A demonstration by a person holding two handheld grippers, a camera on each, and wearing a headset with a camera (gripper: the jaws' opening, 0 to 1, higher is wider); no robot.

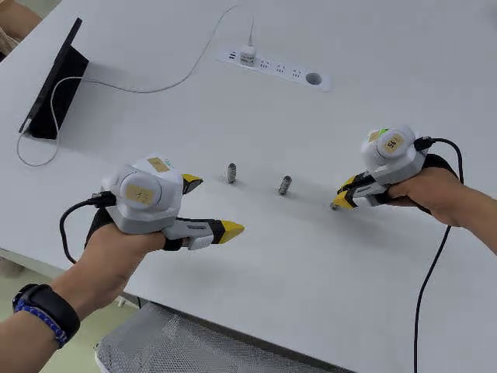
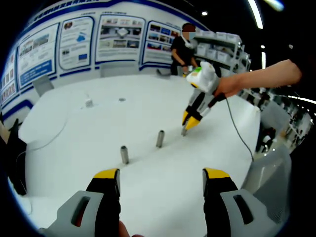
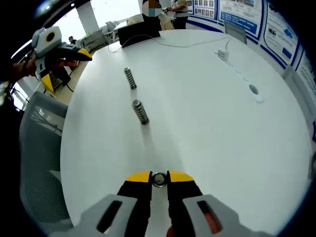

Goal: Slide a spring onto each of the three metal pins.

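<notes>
The right gripper [image 3: 159,174] has its yellow-tipped jaws clamped on a small grey coiled metal spring [image 3: 159,179], which stands on the white table [image 1: 311,272]. In the head view, at its 9 o'clock, a near spring-covered metal pin [image 1: 285,185] and a far spring-covered pin [image 1: 231,172] stand upright. At their 8 o'clock the left gripper [image 1: 213,204] hangs empty, its jaws apart.

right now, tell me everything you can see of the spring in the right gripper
The spring shows end-on as a small shiny metal ring, pinched between the yellow tips of the right gripper. In the left gripper view it is a short grey stub under those tips, upright and seemingly down on the white table. It lines up with the middle spring and the far spring. Whether a pin sits inside it is too small to tell.
</notes>
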